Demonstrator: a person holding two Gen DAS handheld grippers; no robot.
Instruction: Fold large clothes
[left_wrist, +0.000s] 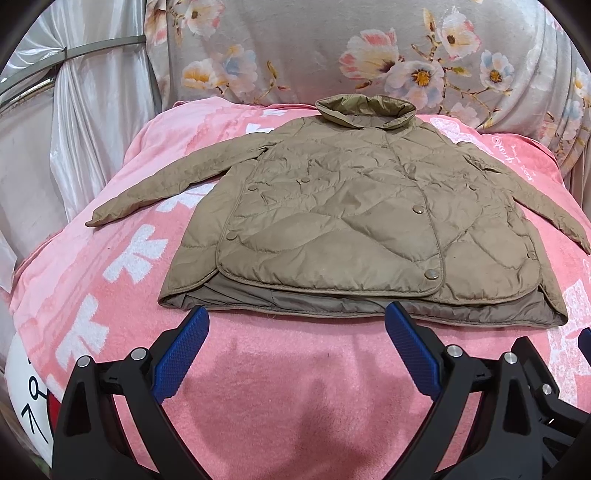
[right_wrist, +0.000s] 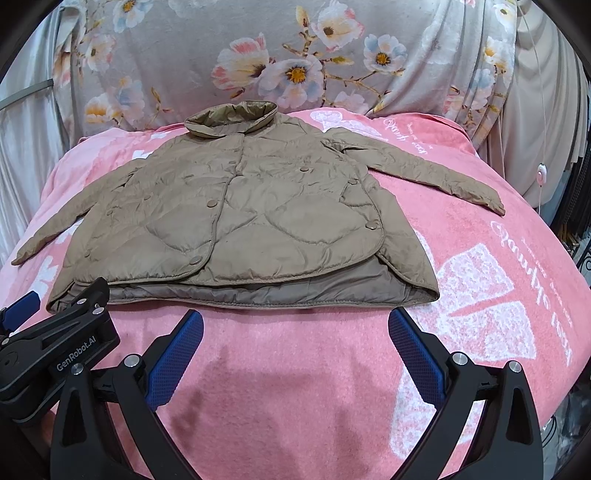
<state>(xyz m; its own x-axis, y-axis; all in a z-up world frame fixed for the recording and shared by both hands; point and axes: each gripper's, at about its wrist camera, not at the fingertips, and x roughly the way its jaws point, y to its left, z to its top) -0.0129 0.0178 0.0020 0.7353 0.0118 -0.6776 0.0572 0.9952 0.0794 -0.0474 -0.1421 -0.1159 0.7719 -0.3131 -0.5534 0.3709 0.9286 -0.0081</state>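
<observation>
A tan quilted jacket (left_wrist: 347, 218) lies flat, front up and snapped shut, on a pink blanket (left_wrist: 280, 387). Its collar points away from me and both sleeves are spread out to the sides. My left gripper (left_wrist: 295, 314) is open and empty, hovering just short of the jacket's near hem. In the right wrist view the jacket (right_wrist: 236, 221) lies the same way. My right gripper (right_wrist: 295, 314) is open and empty just before the hem. The left gripper's body (right_wrist: 55, 347) shows at the lower left of that view.
The pink blanket (right_wrist: 480, 295) with white prints covers the raised surface. A grey floral cloth (left_wrist: 332, 55) hangs behind it. Shiny white curtain fabric (left_wrist: 92, 110) hangs at the left. A white round object (left_wrist: 26, 398) sits at the blanket's lower left.
</observation>
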